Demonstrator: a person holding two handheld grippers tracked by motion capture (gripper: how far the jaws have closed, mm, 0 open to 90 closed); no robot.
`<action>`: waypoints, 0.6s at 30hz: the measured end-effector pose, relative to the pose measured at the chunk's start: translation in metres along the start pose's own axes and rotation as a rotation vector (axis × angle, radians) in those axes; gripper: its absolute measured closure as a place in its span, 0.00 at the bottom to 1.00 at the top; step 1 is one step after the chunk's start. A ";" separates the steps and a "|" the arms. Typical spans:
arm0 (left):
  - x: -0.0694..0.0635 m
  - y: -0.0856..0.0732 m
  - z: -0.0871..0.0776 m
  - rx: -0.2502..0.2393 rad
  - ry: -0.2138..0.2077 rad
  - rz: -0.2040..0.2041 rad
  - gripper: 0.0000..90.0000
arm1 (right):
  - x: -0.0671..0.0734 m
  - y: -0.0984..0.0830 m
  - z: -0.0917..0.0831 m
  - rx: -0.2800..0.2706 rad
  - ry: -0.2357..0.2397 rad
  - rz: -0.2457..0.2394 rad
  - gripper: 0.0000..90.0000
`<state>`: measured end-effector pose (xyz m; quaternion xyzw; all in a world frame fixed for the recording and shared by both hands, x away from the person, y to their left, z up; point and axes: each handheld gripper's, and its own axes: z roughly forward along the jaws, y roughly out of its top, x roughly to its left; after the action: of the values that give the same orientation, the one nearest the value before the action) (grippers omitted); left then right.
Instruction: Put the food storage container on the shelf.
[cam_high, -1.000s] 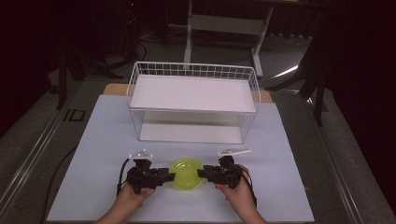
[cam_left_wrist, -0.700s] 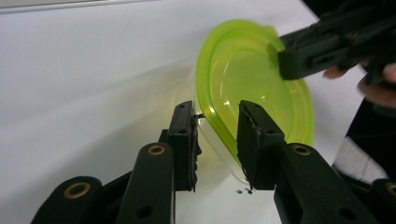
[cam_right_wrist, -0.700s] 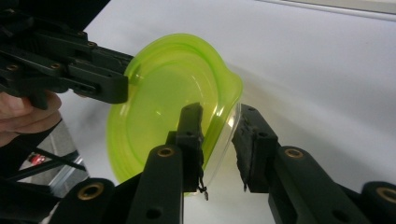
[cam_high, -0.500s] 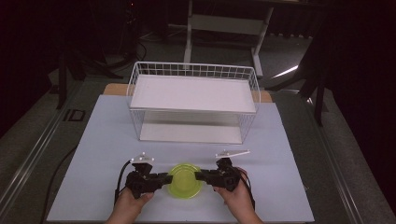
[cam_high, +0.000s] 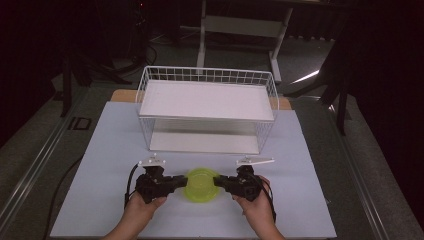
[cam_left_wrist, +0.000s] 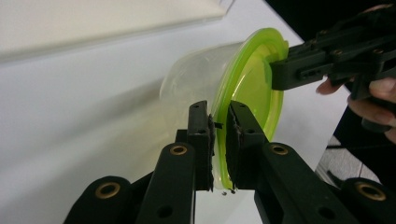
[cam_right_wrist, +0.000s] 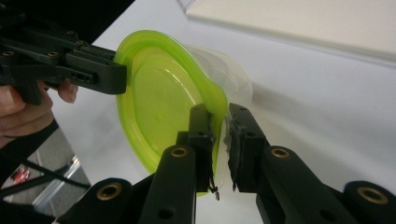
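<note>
A clear round container (cam_high: 201, 185) with a lime-green lid (cam_left_wrist: 252, 88) is held between both grippers near the front of the white mat. My left gripper (cam_high: 182, 181) is shut on the lid's rim (cam_left_wrist: 219, 140) from the left. My right gripper (cam_high: 220, 181) is shut on the opposite rim (cam_right_wrist: 220, 140). In the left gripper view, the right gripper (cam_left_wrist: 280, 74) pinches the far edge of the lid. In the right gripper view, the left gripper (cam_right_wrist: 119, 74) does the same. I cannot tell whether the container touches the mat.
A white wire basket rack (cam_high: 207, 107) with a white shelf stands behind the container at the back of the mat (cam_high: 310, 200). Dark floor and stand legs (cam_high: 202, 30) lie beyond the table. A black cable (cam_high: 131, 175) trails from the left gripper.
Both grippers and the container dipped slightly toward the person, then came back a little away. Both stayed shut on the lid's rim.
</note>
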<state>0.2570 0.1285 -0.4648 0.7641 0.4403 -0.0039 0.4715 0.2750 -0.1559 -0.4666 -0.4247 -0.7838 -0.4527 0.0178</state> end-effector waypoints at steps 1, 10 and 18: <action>0.001 0.003 0.002 -0.007 -0.003 0.003 0.91 | -0.001 0.002 -0.001 -0.003 -0.006 0.000 0.90; 0.013 0.018 0.020 -0.055 0.004 0.025 0.91 | -0.017 0.014 0.002 -0.037 -0.052 0.024 0.90; 0.023 0.030 0.029 -0.106 -0.002 0.041 0.91 | -0.028 0.026 0.004 -0.080 -0.083 0.017 0.89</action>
<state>0.3037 0.1178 -0.4694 0.7468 0.4235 0.0284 0.5119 0.3122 -0.1649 -0.4625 -0.4502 -0.7614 -0.4656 -0.0277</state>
